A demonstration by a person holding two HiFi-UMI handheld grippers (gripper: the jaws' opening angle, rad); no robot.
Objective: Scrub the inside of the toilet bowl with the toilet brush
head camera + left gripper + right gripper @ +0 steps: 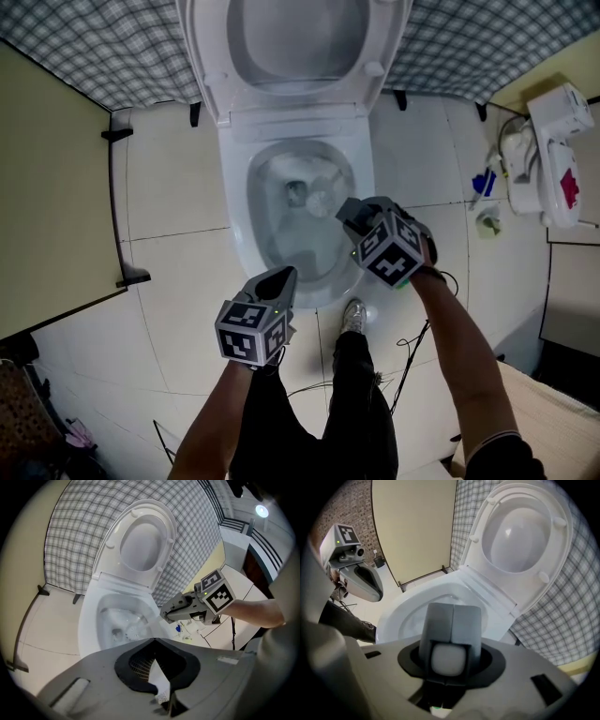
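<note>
The white toilet bowl stands with its seat and lid raised against the checked wall. My right gripper hangs over the bowl's right side, pointing steeply down, shut on the white handle of the toilet brush. The brush head is down in the bowl near the drain. In the right gripper view the jaws clamp the handle's end above the rim. The left gripper view shows the brush head and the right gripper. My left gripper sits over the bowl's front rim, shut and holding nothing.
A beige partition closes off the left. At the right stand a white bin, a small blue item and a small pot. The person's shoe is at the toilet's foot, with cables across the floor tiles.
</note>
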